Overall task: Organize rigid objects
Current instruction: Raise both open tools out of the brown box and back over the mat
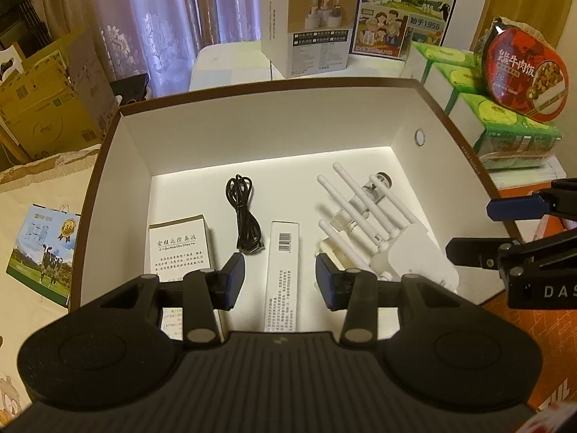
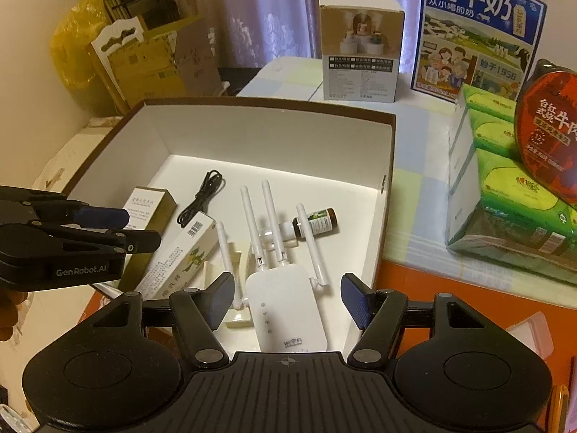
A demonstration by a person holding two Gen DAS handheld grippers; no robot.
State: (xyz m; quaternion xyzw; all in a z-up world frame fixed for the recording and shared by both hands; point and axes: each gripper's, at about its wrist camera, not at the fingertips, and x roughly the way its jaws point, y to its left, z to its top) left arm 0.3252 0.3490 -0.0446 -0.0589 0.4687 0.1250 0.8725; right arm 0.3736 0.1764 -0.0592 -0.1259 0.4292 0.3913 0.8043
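Both tools are held above the open white cardboard box with the brown rim [image 1: 445, 115], and nothing is carried by either. The jaws of the left tool [image 1: 279, 276] are seen apart, with the long white carton bearing a barcode [image 1: 285, 263] lying below the gap, untouched. The jaws of the right tool [image 2: 286, 297] are likewise apart, set over the white plastic WiFi repeater with four antennas [image 2: 285, 306] but not pressed on it.

The step in hand is judged to be a release inside the box, with both items laid down and the tools free of them. Whether more things are to be gathered cannot be told; if so, the tools would need to be lifted clear of the box walls first.

Within the box, the long carton is laid flat with its long axis running from the near wall toward the far wall. Just right of it the repeater is laid flat, its body at the near wall and its antennas pointing toward the far right corner, fanned over a small dark glass bottle with a green label [image 2: 319, 221]. A coiled black cable [image 1: 243, 216] and a cream printed carton [image 1: 178, 247] are placed left of the long carton.
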